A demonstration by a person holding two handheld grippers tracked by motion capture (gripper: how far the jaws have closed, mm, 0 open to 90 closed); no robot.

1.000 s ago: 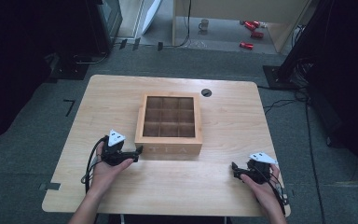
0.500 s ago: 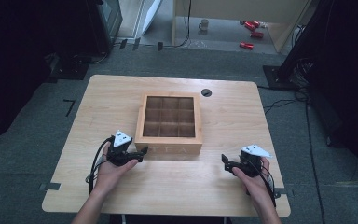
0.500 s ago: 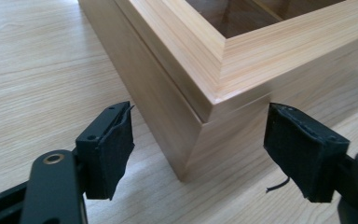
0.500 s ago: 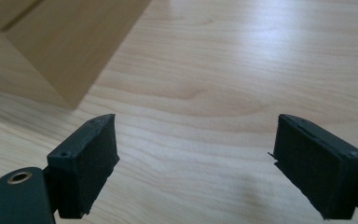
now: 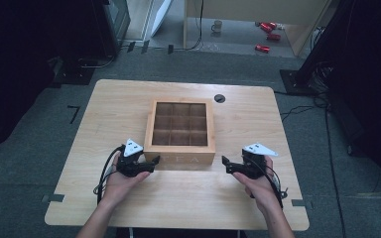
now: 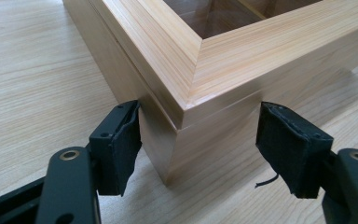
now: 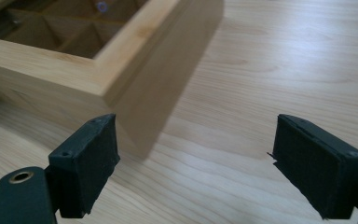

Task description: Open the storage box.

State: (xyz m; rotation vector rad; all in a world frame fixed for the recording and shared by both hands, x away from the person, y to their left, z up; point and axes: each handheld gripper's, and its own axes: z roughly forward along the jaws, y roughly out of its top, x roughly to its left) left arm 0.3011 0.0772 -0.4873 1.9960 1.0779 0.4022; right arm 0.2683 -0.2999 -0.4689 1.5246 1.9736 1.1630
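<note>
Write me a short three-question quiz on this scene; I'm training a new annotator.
1. True or false: the left gripper has its fingers shut on the wooden compartment box.
2. Which gripper is closer to the box? A) left B) right
3. Fill in: the box's compartments form a three-by-____ grid.

Key:
1. False; in the left gripper view the open fingers straddle the box's near corner.
2. A; the right gripper sits apart from the box, over the table.
3. Three.
</note>
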